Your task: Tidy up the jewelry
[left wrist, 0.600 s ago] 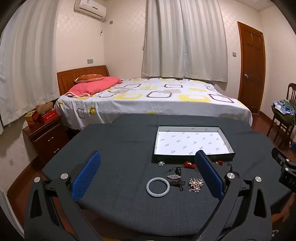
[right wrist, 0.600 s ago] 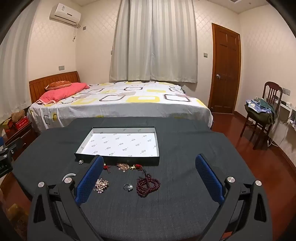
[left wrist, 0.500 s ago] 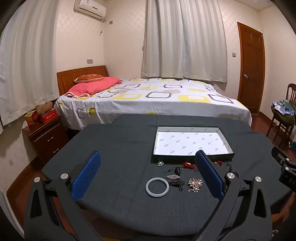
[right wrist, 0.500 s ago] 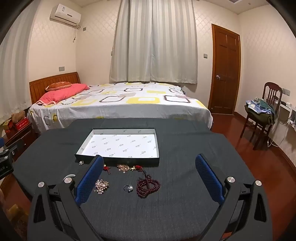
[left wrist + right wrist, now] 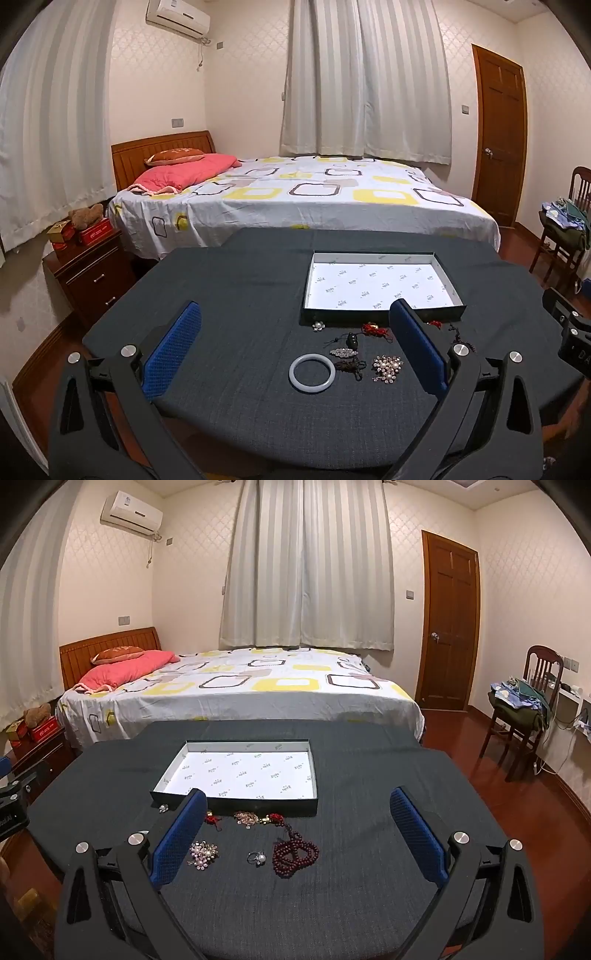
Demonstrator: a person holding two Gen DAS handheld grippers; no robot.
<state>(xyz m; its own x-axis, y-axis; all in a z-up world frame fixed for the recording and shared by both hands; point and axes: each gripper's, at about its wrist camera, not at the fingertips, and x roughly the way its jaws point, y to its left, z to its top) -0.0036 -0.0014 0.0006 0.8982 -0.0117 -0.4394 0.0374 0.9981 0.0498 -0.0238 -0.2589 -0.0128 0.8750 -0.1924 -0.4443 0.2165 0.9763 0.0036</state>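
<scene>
A shallow box with a white lining (image 5: 380, 286) (image 5: 243, 770) lies on the dark cloth table (image 5: 240, 295) (image 5: 369, 775). Jewelry lies in front of it: a pale jade bangle (image 5: 312, 373), a pearl brooch (image 5: 387, 367) (image 5: 202, 853), a crystal clip (image 5: 343, 352), a dark pendant (image 5: 352, 341), a small flower stud (image 5: 317, 325) (image 5: 163, 807), red knots (image 5: 375, 328) (image 5: 212, 819), a pearl ring (image 5: 257, 857) and dark red beads (image 5: 294, 853). My left gripper (image 5: 295, 349) is open and empty above the bangle. My right gripper (image 5: 299, 834) is open and empty above the ring and beads.
A bed (image 5: 303, 195) stands just beyond the table. A nightstand (image 5: 88, 266) is at the left, a door (image 5: 448, 627) and a chair with clothes (image 5: 524, 709) at the right. The other gripper shows at the frame edges (image 5: 569, 332) (image 5: 11, 801).
Both grippers have drifted very slightly; the jewelry and box have not moved. Both jaws stay open.
</scene>
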